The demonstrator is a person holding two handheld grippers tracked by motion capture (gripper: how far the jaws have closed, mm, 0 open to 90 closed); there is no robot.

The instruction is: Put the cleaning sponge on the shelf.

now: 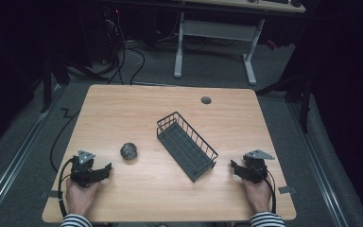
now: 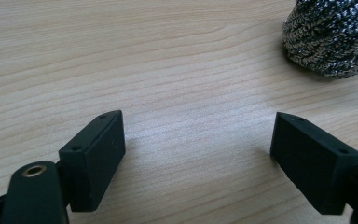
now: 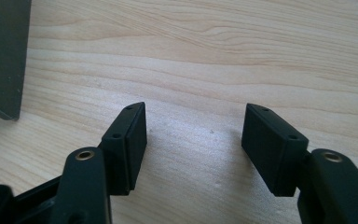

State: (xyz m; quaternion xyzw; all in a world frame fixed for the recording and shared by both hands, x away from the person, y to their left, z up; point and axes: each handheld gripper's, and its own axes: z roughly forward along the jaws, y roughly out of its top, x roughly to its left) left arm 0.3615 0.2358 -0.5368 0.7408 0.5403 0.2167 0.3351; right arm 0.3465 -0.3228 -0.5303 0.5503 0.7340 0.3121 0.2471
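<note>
Likely light and springy, the steel scourer (image 1: 129,151) suits a mid-ball pinch from the near left tongs (image 1: 105,170), both tongs (image 1: 233,166) gaping empty on the bench (image 1: 137,109).

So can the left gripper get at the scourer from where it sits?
Probably yes: the left gripper is open, and bare table lies between it and the scourer, with nothing in the way.

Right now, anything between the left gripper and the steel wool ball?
No. In the high view, bare tabletop separates the left gripper from the steel wool ball; the left gripper view agrees.
</note>
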